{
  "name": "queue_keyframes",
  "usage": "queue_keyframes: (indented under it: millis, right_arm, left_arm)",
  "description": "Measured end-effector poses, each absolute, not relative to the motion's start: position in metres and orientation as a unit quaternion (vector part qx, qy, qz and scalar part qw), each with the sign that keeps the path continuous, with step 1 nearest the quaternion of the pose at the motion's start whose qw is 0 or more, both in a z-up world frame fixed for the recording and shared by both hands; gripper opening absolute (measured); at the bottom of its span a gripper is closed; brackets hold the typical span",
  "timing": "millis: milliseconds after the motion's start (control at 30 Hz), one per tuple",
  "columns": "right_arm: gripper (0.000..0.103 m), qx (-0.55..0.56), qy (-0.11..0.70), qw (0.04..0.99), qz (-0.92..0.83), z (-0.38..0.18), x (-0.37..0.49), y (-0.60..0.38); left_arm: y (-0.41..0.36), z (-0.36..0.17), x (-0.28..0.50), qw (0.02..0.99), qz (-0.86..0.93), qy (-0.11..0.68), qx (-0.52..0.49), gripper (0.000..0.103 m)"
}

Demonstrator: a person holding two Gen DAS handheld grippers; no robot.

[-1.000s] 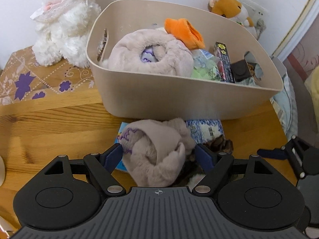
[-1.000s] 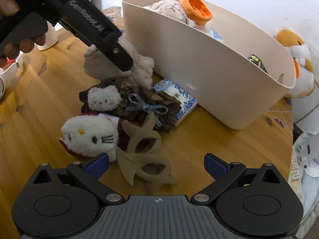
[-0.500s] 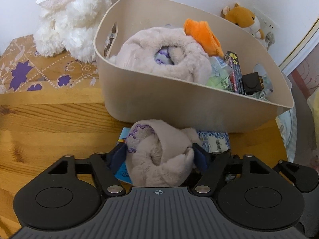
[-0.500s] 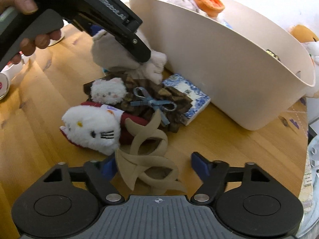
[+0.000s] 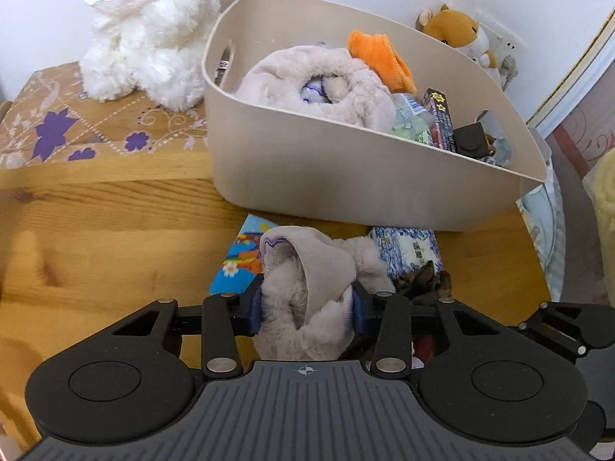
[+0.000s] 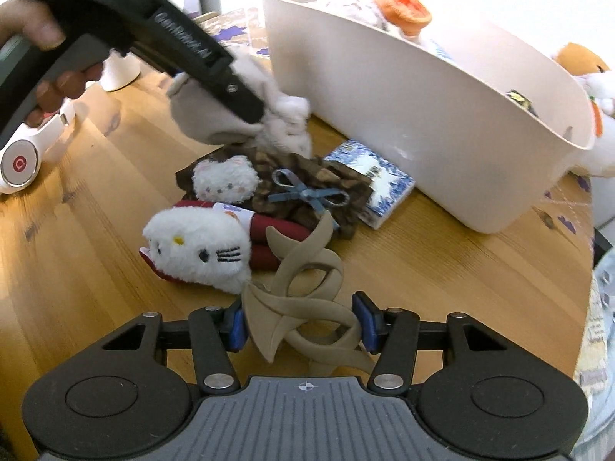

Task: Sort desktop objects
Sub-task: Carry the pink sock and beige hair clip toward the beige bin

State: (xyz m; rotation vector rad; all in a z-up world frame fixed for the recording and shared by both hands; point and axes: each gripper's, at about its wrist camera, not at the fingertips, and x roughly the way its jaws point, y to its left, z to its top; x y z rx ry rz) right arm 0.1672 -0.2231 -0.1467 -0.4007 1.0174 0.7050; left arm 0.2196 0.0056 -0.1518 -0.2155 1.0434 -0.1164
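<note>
Left gripper (image 5: 306,303), jaws just closing, squeezes a fuzzy grey slipper (image 5: 307,288) before the beige bin (image 5: 346,188); right gripper (image 6: 300,326) clamps a tan hair claw (image 6: 307,307). Lift both clear of 2 plush cats, then drop inside.

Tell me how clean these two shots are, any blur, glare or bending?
Left wrist view: fisheye bends the beige bin rim and darkens the corners; the plush slipper in the left gripper is sharp. Right wrist view: bright washout behind the bin, slight motion blur on the slipper; the tan hair clip in the right gripper is crisp.
</note>
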Motion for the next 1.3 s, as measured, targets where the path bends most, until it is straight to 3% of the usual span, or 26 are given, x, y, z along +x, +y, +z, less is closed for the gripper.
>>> queue_keyframes:
  millis: [667,1300]
  right_arm:
    - [0.051,-0.175,0.404,0.857,0.269,-0.075,0.189,-0.281]
    - [0.051,-0.161,0.315,0.912,0.208,-0.016,0.292,-0.277]
  left_arm:
    - [0.046,-0.100,0.177,0.890,-0.031,0.440,-0.113,0.042]
    - [0.048,-0.016,0.253,0.936,-0.022,0.335,-0.108,0.043]
